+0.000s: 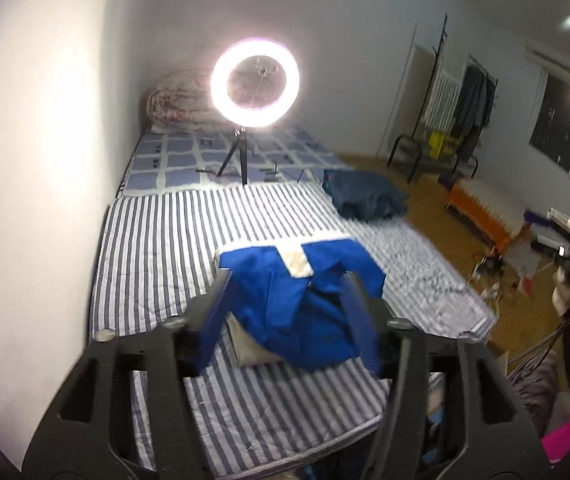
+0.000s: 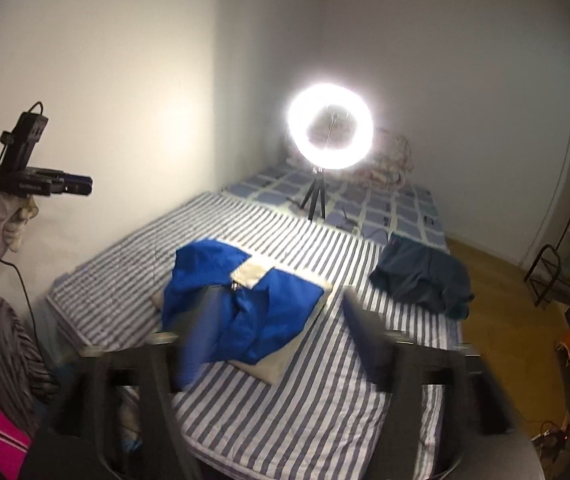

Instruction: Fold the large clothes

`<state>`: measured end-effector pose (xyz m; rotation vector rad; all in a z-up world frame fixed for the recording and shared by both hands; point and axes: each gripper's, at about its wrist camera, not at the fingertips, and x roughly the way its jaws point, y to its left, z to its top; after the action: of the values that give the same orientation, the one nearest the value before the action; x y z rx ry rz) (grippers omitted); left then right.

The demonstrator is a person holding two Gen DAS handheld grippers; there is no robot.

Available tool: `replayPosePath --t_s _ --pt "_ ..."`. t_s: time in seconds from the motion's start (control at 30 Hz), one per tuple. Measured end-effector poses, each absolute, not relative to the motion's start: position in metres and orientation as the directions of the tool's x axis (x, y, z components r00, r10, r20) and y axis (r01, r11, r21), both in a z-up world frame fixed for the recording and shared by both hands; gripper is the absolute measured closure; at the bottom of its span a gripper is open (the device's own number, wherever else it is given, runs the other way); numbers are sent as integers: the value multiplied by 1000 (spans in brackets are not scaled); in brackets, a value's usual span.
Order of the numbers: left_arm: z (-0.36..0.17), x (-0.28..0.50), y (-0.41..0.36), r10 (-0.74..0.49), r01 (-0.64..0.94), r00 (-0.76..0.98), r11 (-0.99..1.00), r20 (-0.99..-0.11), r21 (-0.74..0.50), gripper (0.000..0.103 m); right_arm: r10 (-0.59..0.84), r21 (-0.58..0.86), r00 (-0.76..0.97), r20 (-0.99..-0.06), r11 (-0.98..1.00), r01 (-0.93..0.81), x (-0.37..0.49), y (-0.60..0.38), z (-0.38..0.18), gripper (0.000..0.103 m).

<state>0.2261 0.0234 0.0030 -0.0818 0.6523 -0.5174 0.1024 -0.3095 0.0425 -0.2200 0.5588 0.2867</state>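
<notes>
A blue and cream garment lies bunched and partly folded on the striped bed; it also shows in the right wrist view. My left gripper is open and empty, held above the garment, apart from it. It shows raised at the far left of the right wrist view in a gloved hand. My right gripper is open and empty above the bed, near the garment's right edge.
A folded dark blue garment lies at the bed's right edge, also in the right wrist view. A ring light on a tripod stands mid-bed. A rolled quilt, clothes rack and floor clutter lie beyond.
</notes>
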Motion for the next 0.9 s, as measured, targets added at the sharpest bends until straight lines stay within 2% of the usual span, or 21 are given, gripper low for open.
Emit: replayPosePath --t_s 0.03,0.2,0.3,0.43,0.6,0.9 --pt "2 232 28 -499 422 669 865 -552 -270 27 226 -103 801 -554 936 -336 106 -311 42 26" --pt "-47 269 37 -542 335 622 837 -566 -433 27 299 82 738 -606 945 -315 137 -325 -5 26" --pt "-97 301 44 -588 237 588 782 -556 -577 27 366 243 676 -640 931 -274 167 -335 -53 26" --pt "-156 340 51 -626 76 544 700 -559 -710 27 398 347 628 -669 914 -209 200 -342 -104 26" --pt "-195 373 46 -625 0 502 692 -599 -722 27 468 499 584 -663 858 -120 237 -352 -150 26" --pt "-255 419 38 -653 -124 442 634 -614 -763 27 484 583 523 -701 812 30 278 -355 -216 26"
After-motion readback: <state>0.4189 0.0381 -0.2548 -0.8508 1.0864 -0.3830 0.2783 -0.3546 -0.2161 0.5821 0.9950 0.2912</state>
